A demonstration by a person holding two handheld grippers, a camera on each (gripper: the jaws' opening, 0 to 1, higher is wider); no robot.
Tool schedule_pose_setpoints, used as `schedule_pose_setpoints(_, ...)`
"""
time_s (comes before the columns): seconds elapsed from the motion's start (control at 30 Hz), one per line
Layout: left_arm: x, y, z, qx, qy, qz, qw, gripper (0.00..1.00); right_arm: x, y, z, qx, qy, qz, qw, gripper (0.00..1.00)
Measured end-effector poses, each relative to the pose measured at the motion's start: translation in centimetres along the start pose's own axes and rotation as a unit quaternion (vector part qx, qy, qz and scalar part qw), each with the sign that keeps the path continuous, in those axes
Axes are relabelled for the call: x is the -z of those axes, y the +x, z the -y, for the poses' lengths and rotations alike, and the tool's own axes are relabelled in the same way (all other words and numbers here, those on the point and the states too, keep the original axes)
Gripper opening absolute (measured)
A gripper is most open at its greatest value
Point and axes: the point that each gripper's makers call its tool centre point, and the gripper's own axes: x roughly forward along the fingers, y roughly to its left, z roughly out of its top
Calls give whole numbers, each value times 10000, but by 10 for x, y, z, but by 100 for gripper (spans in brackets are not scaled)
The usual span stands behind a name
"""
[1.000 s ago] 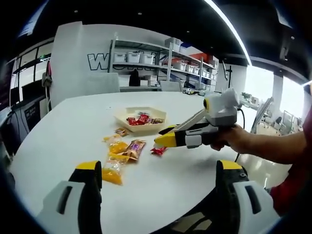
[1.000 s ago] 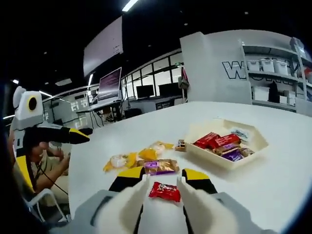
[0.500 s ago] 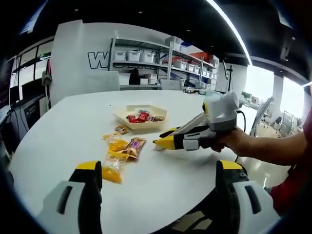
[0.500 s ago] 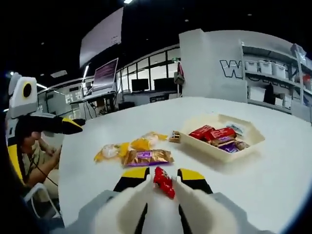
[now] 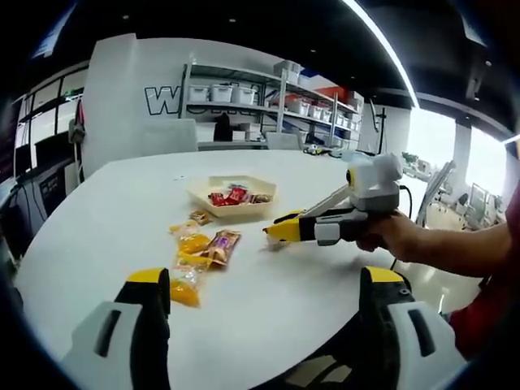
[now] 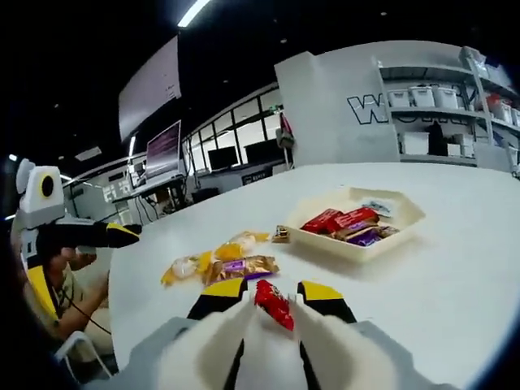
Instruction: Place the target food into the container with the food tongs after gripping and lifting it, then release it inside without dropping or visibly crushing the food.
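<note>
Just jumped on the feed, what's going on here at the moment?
A person is sorting wrapped snacks on a white table with two handheld grippers. The right gripper is shut on a red candy, held above the table, short of the cream tray, which already holds several wrapped snacks. The left gripper is open and holds nothing. A few loose snacks lie on the table beside the tray.

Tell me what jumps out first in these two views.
The red candy wrapper pinched between the right gripper's yellow-tipped jaws, lifted above the white table. Beyond it sits the cream hexagonal tray with red and purple sweets inside, and a cluster of yellow and gold packets lies loose on the table beside the tray.
</note>
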Motion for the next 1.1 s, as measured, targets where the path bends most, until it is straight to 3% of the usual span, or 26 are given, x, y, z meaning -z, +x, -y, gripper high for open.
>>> schedule_pose_setpoints(0.23,2,-3,-4,-37,0,-13,10000,95,-18,-6,6,65,-62,173,9998,19)
schedule_pose_setpoints(0.6,1,-4,-3,-39,33,14,10000,95,-50,-6,19,136,-594,229,9979,19)
schedule_pose_setpoints(1.1,-9,-18,-17,-229,5,166,9996,94,-146,18,44,185,-1372,501,9891,19)
